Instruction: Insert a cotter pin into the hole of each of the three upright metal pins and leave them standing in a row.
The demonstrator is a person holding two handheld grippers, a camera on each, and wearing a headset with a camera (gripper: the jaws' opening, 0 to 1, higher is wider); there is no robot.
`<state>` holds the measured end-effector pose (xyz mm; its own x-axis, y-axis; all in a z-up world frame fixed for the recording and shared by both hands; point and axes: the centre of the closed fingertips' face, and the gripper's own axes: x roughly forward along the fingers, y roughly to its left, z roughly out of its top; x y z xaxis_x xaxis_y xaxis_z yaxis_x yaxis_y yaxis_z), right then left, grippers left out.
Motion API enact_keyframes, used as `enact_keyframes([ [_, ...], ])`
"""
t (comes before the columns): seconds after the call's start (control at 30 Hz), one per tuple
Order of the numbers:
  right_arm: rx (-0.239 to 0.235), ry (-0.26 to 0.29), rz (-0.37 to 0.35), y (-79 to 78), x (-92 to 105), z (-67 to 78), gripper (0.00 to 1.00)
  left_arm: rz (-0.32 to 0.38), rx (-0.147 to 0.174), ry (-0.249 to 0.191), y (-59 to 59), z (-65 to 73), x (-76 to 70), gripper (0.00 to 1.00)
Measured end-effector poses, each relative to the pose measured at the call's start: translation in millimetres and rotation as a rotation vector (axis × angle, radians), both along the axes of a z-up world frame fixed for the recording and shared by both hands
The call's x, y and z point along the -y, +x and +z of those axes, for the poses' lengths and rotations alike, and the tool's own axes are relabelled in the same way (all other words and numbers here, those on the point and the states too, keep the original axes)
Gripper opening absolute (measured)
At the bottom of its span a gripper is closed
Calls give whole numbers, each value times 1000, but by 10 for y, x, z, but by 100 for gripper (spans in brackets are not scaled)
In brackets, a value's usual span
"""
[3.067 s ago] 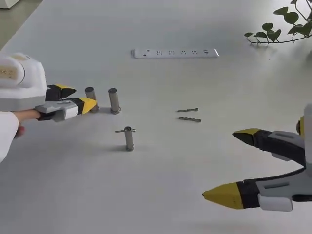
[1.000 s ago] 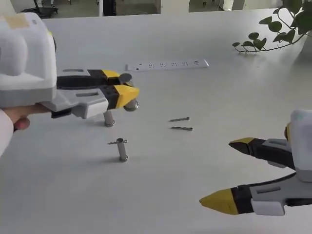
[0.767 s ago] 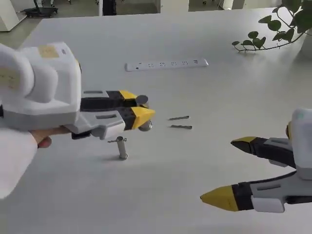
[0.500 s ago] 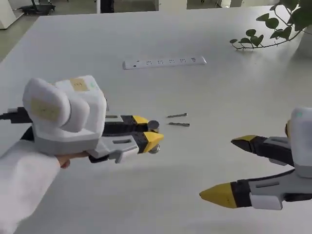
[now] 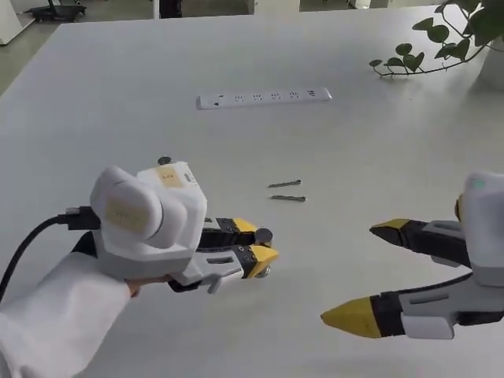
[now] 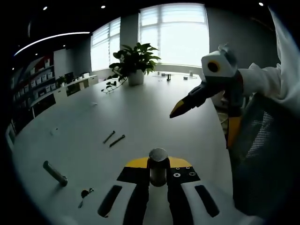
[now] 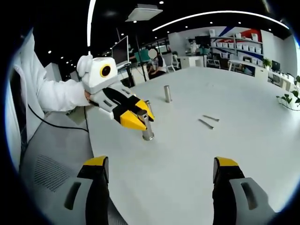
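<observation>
lower centre of head view | left gripper (image 5: 262,246) pinching pin (image 5: 265,235) | right gripper (image 5: 350,273) spread, empty | two cotter pins (image 5: 284,184) loose mid-frame; two insertions likely left

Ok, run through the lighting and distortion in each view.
Head view: soft, even light, barely a shadow on the table, lines straight. Left gripper view: fisheye curve, windows blown out white, metal pin crisp. Right gripper view: fisheye too, ceiling light strips glare, table edge bows.

Open-plan office or lab: monitor (image 7: 123,49); shelving (image 7: 243,47); potted plant (image 6: 133,61); long white table (image 5: 118,94)
</observation>
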<state>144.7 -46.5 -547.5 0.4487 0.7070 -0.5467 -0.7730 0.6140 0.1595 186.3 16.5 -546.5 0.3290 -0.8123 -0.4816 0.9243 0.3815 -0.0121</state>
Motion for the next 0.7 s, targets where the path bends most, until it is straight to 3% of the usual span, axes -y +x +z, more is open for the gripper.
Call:
enact_keyframes([
  [0.4,-9,2,-7,-27,22,-19,90,4,-21,18,-50,-142,44,11],
  [0.7,-20,1,-1,-33,9,-37,90,-3,-16,43,-92,-203,31,11],
])
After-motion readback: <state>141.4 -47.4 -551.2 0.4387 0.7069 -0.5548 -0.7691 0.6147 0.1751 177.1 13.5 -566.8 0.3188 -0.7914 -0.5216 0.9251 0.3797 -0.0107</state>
